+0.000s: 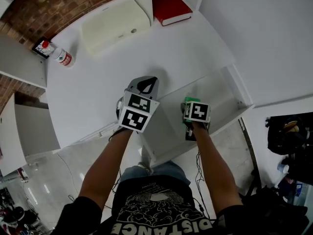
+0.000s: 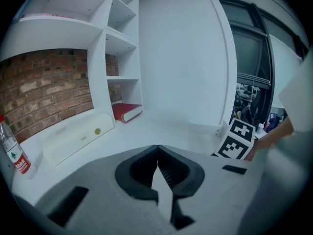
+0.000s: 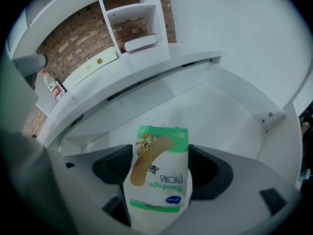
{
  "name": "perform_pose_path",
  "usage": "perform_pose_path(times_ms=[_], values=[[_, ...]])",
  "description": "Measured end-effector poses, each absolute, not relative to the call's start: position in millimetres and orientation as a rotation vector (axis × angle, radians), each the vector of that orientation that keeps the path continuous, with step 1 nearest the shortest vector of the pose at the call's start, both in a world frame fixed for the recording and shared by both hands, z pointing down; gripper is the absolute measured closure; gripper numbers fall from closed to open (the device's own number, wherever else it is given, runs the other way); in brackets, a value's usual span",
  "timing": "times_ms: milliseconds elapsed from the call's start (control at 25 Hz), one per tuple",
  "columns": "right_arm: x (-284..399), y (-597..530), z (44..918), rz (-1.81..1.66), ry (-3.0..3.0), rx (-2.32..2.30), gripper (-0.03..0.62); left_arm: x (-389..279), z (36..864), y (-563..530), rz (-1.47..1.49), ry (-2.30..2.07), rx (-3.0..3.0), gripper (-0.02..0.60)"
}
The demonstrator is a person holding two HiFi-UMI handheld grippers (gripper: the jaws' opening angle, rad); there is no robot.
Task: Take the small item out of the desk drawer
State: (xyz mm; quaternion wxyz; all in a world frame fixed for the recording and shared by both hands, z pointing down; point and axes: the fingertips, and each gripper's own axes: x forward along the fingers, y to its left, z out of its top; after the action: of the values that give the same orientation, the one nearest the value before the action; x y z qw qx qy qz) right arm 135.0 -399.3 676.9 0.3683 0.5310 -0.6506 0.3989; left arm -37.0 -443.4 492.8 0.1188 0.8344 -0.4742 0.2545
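The desk drawer (image 1: pixel 239 89) stands pulled open at the white desk's (image 1: pixel 166 53) front right. My right gripper (image 1: pixel 190 105) hangs over it, shut on a small white and green bandage box (image 3: pixel 159 170) that stands upright between the black pads (image 3: pixel 210 173). The box's green edge (image 1: pixel 188 101) peeks out ahead of the marker cube in the head view. Behind the box the drawer floor (image 3: pixel 210 111) looks bare. My left gripper (image 1: pixel 145 86) rests over the desk's front edge beside the drawer, shut with nothing in it, its tips meeting (image 2: pixel 157 151).
On the desk lie a cream case (image 1: pixel 115 26), a red book (image 1: pixel 168 6) under the shelves, and a small bottle (image 1: pixel 62 58) at the left. White shelving and a brick wall stand behind. A black bag (image 1: pixel 288 141) sits on the floor at right.
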Motion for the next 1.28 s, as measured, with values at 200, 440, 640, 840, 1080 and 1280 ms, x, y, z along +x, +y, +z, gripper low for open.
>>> perform_pose_path(times_ms=[200,440,640,840,1080,1280], values=[[136,-402,650,0.995,-1.746,1.384,0.241,-29,480,-438,0.745,-1.382,2.467,0.574],[142,-400,618,0.972,-1.804,1.416,0.241,-17,460,-431,0.725,-1.367,2.507,0.574],[147,-405,582,0.898,-1.857,1.486,0.241,-4,447,-427,0.705,-1.323,2.56,0.574],[149,-407,544,0.871,-1.921,1.607,0.241,6,435,-423,0.68,-1.227,2.639,0.574],[155,-396,496,0.799,-1.965,1.738,0.241,10,422,-411,0.676,-1.139,2.713,0.574],[154,-377,461,0.763,-2.004,1.829,0.241,14,412,-397,0.66,-1.071,2.752,0.574]])
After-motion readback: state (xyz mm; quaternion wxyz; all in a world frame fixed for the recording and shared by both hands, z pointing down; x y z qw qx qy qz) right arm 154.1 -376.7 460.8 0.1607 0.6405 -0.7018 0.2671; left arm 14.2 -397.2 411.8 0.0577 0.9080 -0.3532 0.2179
